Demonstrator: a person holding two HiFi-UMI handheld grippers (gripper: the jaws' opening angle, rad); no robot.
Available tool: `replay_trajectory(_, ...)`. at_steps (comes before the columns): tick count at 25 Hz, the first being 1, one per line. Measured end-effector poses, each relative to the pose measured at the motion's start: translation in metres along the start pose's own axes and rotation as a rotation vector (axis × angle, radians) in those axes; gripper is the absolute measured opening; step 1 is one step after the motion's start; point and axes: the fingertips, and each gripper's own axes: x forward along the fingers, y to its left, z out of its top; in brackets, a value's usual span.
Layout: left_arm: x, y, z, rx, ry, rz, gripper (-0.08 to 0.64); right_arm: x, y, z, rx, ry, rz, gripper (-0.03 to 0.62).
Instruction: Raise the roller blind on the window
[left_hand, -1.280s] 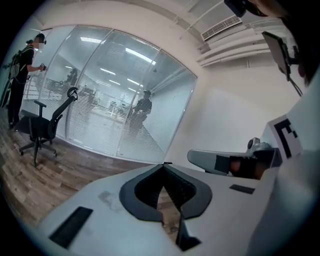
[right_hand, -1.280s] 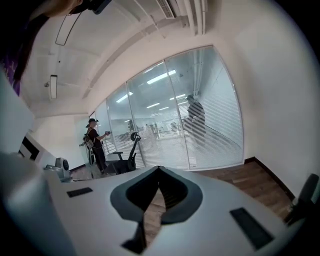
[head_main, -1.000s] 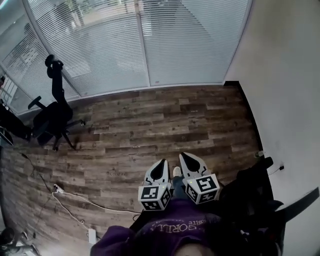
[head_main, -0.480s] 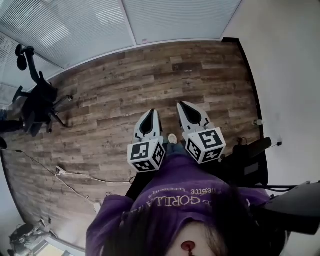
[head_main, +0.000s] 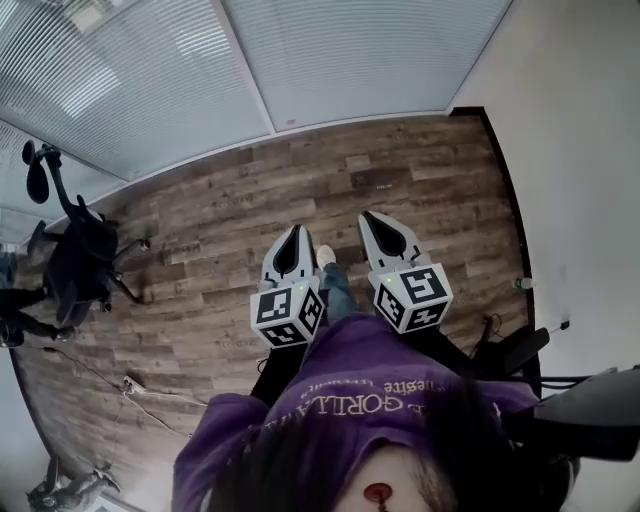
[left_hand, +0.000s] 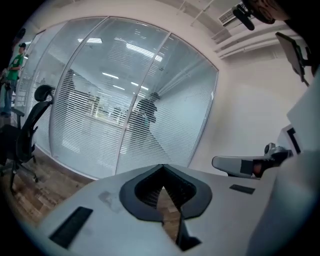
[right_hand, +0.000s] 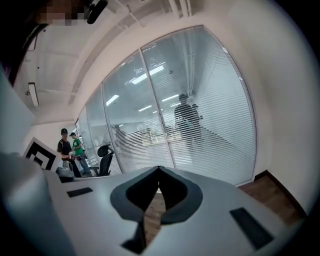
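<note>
Matt, rough-grained wood-plank floor (head_main: 400, 190), thin-slatted blind (head_main: 350, 60), smooth matt painted wall (head_main: 570, 150).

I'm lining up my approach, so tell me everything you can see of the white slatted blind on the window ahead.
The white slatted blind is made of thin horizontal slats, lowered all the way to the wooden floor, with white upright posts splitting it into panels. The slats sit partly open, so shapes beyond show through. On the right it ends at the white wall. Nothing touches it, and I can see no cord.
</note>
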Motion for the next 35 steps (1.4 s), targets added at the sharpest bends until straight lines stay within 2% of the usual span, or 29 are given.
replay_trajectory(5,0.082,0.043,0.072,0.043,-0.054,-0.025,0.001,0.086,-0.02,0.065,-0.048,-0.068,-0.015,-0.003)
replay_trajectory(12,0.172,0.109,0.146,0.06,-0.102,0.002,0.0,0.178,-0.028,0.094,-0.039,-0.027,-0.017,-0.003)
replay_trajectory(19,0.229,0.159,0.209,0.039,-0.204,0.1,0.002,0.246,-0.028,0.117,-0.086,0.032,0.06,-0.003)
replay_trajectory(23,0.256,0.176,0.269,0.06,-0.275,0.156,0.001,0.282,-0.03,0.159,-0.128,0.037,0.117,-0.003)
replay_trajectory(26,0.291,0.186,0.306,0.09,-0.316,0.181,0.002,0.318,-0.052,0.182,-0.124,0.029,0.129,-0.003)
replay_trajectory(29,0.343,0.194,0.327,0.174,-0.355,0.184,0.002,0.359,-0.086,0.181,-0.105,0.027,0.14,-0.003)
replay_trajectory(31,0.379,0.199,0.359,0.211,-0.401,0.187,0.007,0.384,-0.108,0.193,-0.106,0.031,0.152,-0.003)
replay_trajectory(34,0.426,0.218,0.413,0.168,-0.471,0.224,0.1,0.417,-0.142,0.227,-0.116,0.016,0.153,-0.003)
replay_trajectory(35,0.441,0.226,0.425,0.142,-0.483,0.244,0.11,0.426,-0.155,0.236,-0.116,0.006,0.148,-0.003)
